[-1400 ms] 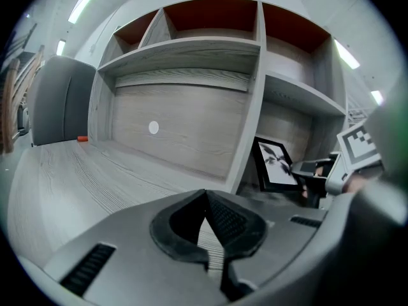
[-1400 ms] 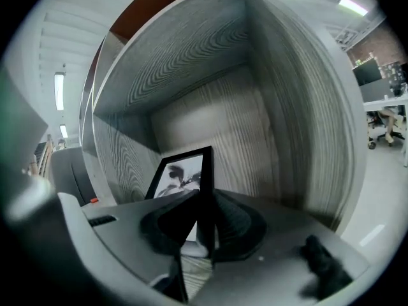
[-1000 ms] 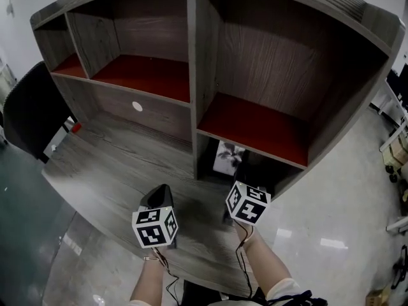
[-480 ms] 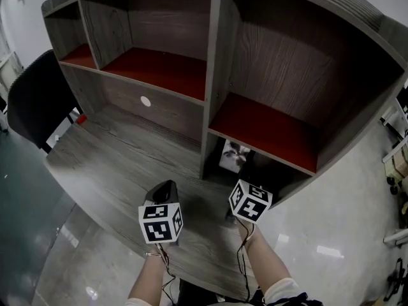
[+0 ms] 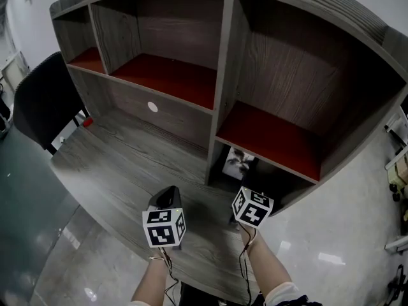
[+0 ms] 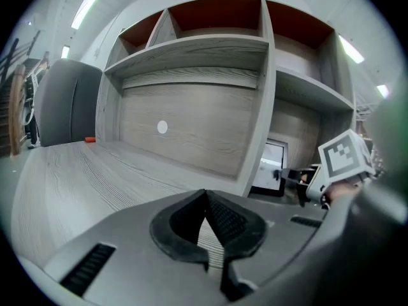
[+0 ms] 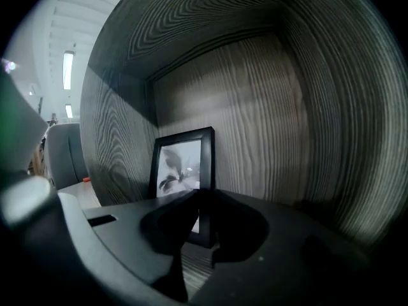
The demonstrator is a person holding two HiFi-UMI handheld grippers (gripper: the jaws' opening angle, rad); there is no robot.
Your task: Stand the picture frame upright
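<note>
- little has changed in the last second: the head has swung, so the shelf unit (image 5: 220, 94) sits further right in the head view, while both grippers keep their places in front of it.
- the picture frame (image 7: 182, 171) stands upright as before, in the shelf unit's low right nook, just right of its central divider.
- the right gripper (image 7: 203, 199) has its jaws part-way closed on the frame's right edge, no wider or tighter than before.
- the left gripper (image 6: 205, 196) has its pads meeting at the tips and holds nothing; it hangs in front of the shelf unit's left half.
- the task looks all but done; what remains is probably letting go without tipping the frame.
- count: one frame, two grippers, one shelf unit, one chair (image 5: 41, 101) left of it.
</note>
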